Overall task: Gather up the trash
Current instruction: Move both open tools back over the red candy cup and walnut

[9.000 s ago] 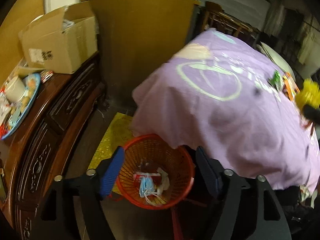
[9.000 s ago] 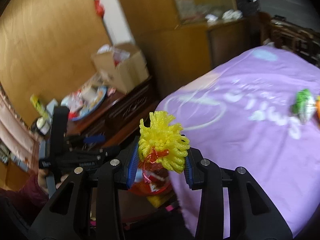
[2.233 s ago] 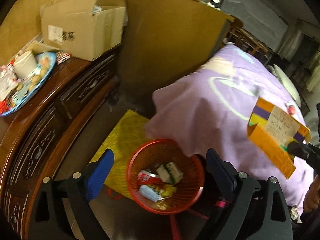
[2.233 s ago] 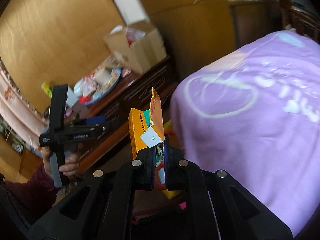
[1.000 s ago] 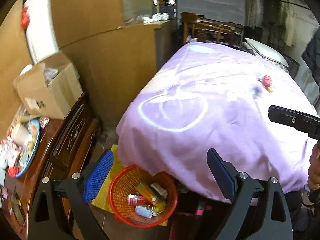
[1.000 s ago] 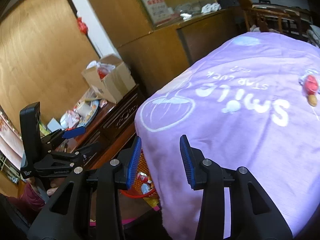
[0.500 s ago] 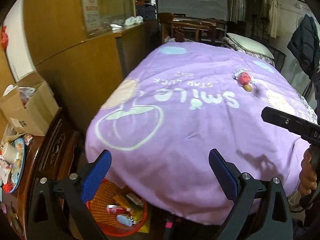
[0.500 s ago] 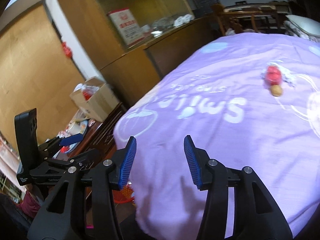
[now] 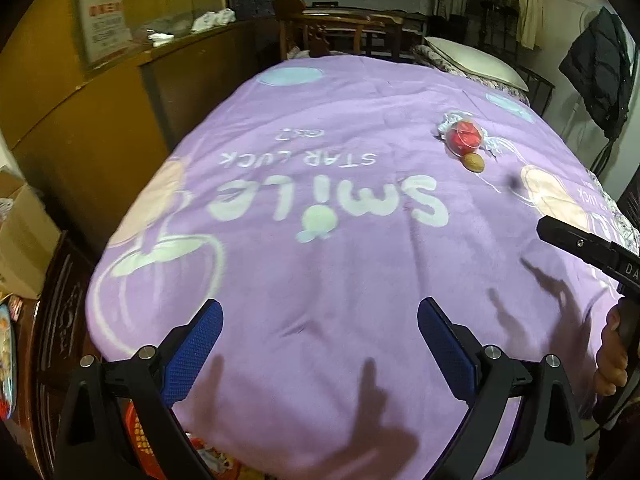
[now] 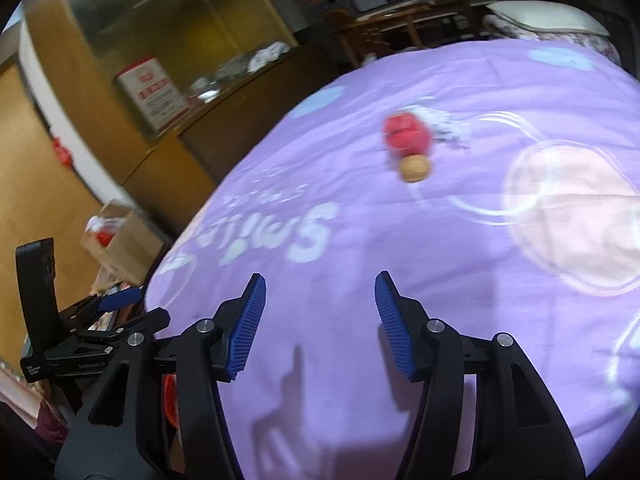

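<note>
Two black plastic tools, one in each hand. Left tool (image 9: 320,336): thick black arms, blue bumpy pads (image 9: 192,354) on the inner sides, round silver screws (image 9: 491,351) on top. Right tool (image 10: 318,322): same black arms, blue ridged pads (image 10: 248,326), silver screws (image 10: 436,325). Flat black handle with small white letters. Dark red sleeve (image 10: 50,420) at the left wrist.

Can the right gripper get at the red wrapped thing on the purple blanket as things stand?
Probably yes. The right gripper is open and empty, its jaws just widened, and only bare purple blanket lies between it and the red wrapped thing. The small brown nut beside it may get nudged.
</note>
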`<state>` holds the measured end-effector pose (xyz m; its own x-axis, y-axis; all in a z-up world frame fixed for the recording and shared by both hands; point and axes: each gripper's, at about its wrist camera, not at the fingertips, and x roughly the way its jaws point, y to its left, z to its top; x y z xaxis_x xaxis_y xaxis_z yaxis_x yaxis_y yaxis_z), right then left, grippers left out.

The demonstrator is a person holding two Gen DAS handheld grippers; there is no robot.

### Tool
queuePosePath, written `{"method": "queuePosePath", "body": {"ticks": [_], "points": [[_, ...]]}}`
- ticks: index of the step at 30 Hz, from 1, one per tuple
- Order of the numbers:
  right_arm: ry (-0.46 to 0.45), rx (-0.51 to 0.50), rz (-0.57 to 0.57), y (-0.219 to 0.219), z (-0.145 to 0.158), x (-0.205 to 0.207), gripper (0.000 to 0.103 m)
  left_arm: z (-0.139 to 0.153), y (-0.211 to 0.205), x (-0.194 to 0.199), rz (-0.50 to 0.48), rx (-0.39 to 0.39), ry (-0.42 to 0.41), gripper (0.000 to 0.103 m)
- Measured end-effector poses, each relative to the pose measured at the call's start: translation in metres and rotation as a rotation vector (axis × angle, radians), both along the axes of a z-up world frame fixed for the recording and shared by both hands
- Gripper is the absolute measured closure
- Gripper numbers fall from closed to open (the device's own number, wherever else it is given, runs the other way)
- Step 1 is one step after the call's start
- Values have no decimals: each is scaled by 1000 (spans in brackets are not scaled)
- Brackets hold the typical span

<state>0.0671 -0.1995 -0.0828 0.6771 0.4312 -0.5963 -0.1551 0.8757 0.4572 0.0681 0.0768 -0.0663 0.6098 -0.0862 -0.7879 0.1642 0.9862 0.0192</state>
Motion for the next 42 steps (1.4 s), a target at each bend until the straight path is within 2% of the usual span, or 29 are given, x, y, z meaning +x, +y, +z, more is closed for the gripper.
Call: {"method": "queuePosePath", "body": {"ticks": [3,5,15,19,22,24,32,42], "points": [[3,-41,-58,-17,-5,7,46,-9,-11,17,-6,-8,21,7],[-6,-98,-109,-28,-7,11,39,-15,-17,28,-5,-14,32,7],[-7,-309,-275,-70,-16,39,21,-40,-49,76,2,22,44,7],[63,-248,-271,-84,-29,51,19,-52,-61,92,-5,38,53,7],[77,-221,-259,-87,-32,56,11,-57,-68,101,-2,46,33,6],[91,-243,-243,-82,-34,61,7,-60,-73,105,-4,54,11,6],[153,-441,-229,-55,-39,73,6,-63,-74,110,-3,35,-1,4],[147,-433,-226,-56,-39,70,6,-64,-71,108,2,31,-1,4]]}}
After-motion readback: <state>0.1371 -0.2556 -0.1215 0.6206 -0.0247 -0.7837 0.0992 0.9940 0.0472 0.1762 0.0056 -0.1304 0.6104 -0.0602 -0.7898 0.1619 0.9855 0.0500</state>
